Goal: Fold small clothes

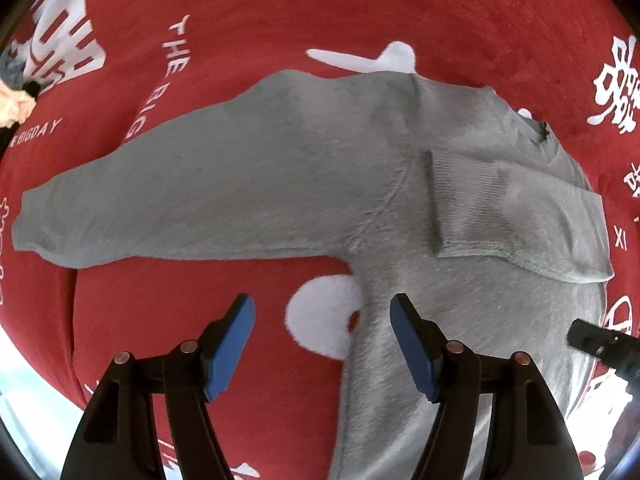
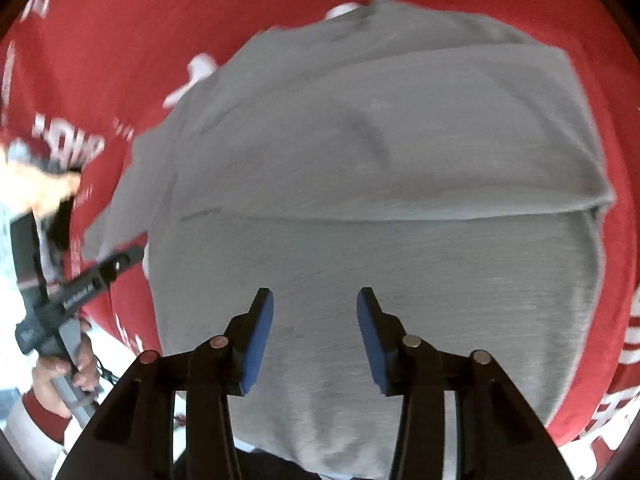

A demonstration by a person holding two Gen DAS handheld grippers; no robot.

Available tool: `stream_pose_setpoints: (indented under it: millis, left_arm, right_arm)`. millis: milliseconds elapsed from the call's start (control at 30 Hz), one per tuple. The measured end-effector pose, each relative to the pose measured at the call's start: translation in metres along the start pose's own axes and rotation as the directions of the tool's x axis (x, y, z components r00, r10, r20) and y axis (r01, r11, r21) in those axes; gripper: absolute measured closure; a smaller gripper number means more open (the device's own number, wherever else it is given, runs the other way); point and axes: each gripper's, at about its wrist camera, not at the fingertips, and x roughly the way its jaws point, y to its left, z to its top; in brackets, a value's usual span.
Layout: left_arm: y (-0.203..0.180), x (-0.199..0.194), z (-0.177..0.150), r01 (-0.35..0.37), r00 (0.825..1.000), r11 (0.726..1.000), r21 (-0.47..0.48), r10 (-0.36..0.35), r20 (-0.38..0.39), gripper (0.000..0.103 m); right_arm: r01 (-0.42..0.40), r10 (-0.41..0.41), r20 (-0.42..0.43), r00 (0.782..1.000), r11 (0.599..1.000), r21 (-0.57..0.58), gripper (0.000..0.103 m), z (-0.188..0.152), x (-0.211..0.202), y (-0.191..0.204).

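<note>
Grey sweater (image 1: 280, 184): long sleeve only in left view; left tongs (image 1: 322, 344), right tongs (image 2: 315, 340) spread, empty.

A plain grey sweater (image 1: 280, 184) lies on a red blanket (image 1: 360, 12) printed with white lettering.

My sweater (image 1: 304, 184) lies flat on the blanket (image 1: 320, 16) — one sleeve (image 1: 516, 216) folded across its body, the other (image 1: 160, 200) stretched out left.
</note>
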Motion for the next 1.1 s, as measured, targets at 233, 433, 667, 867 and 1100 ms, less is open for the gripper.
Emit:
stream_pose_setpoints:
  millis: [233, 433, 667, 867, 1100]
  left_arm:
    - [0.036, -0.002, -0.010, 0.010, 1.000, 0.998, -0.059, -0.010, 0.005, 0.032]
    - [0.085, -0.004, -0.020, 0.056, 0.998, 0.987, -0.154, -0.053, 0.025, 0.032]
    - [0.175, -0.003, -0.026, 0.116, 0.992, 0.922, -0.369, -0.087, 0.095, 0.032]
    - [0.241, 0.013, -0.032, 0.317, 0.947, 0.787, -0.530, -0.231, 0.223, 0.032]
    - [0.265, 0.028, -0.012, 0.411, 0.910, 0.719, -0.561, -0.286, 0.299, 0.032]
  right_arm:
    - [0.026, -0.057, -0.128, 0.990, 0.972, -0.234, 0.056, -0.005, 0.029, 0.056]
    - [0.062, -0.123, -0.167, 0.978, 0.941, -0.332, 0.056, -0.017, 0.054, 0.093]
    - [0.100, -0.178, -0.176, 0.968, 0.919, -0.382, 0.050, -0.027, 0.066, 0.109]
    - [0.115, -0.203, -0.181, 0.962, 0.908, -0.404, 0.050, -0.029, 0.072, 0.118]
    - [0.126, -0.217, -0.178, 0.960, 0.900, -0.417, 0.046, -0.031, 0.078, 0.127]
